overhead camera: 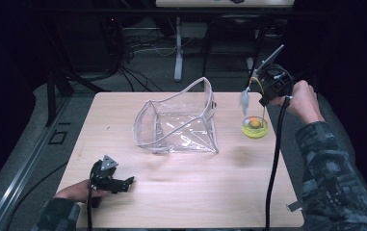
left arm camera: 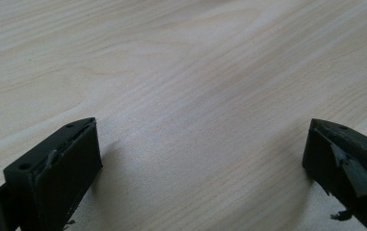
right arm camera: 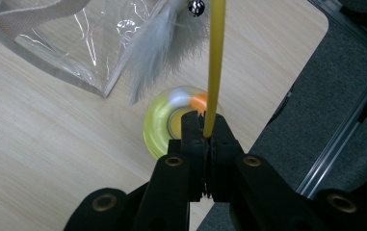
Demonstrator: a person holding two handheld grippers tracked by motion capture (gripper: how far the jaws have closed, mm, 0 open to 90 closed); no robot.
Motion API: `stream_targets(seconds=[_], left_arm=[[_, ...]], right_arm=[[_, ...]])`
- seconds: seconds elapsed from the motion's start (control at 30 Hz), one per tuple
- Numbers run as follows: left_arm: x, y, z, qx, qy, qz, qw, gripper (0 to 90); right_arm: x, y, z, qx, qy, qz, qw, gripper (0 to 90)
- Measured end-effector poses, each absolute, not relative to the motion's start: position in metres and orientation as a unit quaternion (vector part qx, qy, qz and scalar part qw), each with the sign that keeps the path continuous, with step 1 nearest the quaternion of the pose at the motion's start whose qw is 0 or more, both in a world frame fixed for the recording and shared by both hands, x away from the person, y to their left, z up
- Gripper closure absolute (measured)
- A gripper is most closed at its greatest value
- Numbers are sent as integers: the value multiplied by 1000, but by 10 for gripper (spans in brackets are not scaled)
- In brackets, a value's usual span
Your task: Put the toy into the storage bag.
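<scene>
My right gripper [overhead camera: 264, 100] is over the table's right side, with its jaws [right arm camera: 205, 120] shut on a thin yellow stick [right arm camera: 215, 72]. A grey feather [right arm camera: 157, 53] and a small bell [right arm camera: 196, 6] hang by the stick. Below the jaws is a yellow round disc with an orange centre [overhead camera: 255, 126] [right arm camera: 164, 126]; I cannot tell whether it rests on the table. A clear plastic bag [overhead camera: 178, 120] [right arm camera: 51, 38] with a pale trim lies open at mid-table, left of the disc. My left gripper [overhead camera: 123, 183] [left arm camera: 203, 127] rests open near the front left, with bare wood between its jaws.
The light wooden table [overhead camera: 195, 192] ends just right of the disc, with grey floor [right arm camera: 316, 96] and a metal rail beyond it. A black cable [overhead camera: 273, 159] trails from the right gripper across the table's right part. Cables and table legs sit behind the far edge.
</scene>
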State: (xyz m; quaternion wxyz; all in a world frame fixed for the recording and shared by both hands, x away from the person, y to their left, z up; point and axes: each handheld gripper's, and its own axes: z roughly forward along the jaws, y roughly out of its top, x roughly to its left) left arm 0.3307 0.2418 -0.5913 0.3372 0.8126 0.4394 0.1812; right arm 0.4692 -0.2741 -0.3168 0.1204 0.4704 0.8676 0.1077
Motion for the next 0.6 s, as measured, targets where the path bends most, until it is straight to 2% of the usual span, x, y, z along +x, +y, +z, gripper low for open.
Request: stream_targets(seconds=[0.6], left_arm=[[331, 242, -591, 813, 439, 181, 337, 0]], right_arm=[[471, -264, -290, 462, 868, 122, 138, 883]])
